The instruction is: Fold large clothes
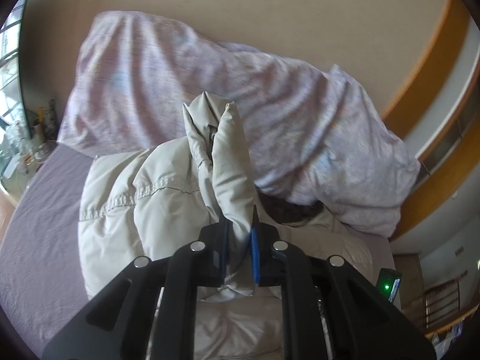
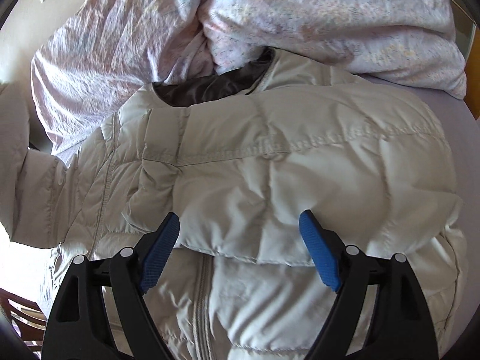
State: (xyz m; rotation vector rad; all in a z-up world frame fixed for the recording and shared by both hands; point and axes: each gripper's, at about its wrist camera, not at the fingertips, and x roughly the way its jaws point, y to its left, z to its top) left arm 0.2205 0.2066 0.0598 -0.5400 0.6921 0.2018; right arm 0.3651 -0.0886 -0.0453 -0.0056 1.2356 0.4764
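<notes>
Jacket [image 2: 270,162], a pale grey-beige quilted puffer, is lying on the lilac bed sheet [image 1: 36,240], its long axis running from 6 to 12 o'clock in the right wrist view, with the dark-lined collar [image 2: 207,87] pointing at 12 toward the rumpled floral duvet [image 2: 330,15]. Left gripper [image 1: 238,240] is pinching a bunched fold of jacket fabric narrowly between its fingers, the fold rising toward 12 o'clock. Right gripper [image 2: 240,249] is hovering over the folded-over front panel with fingers spread wide, holding nothing.
</notes>
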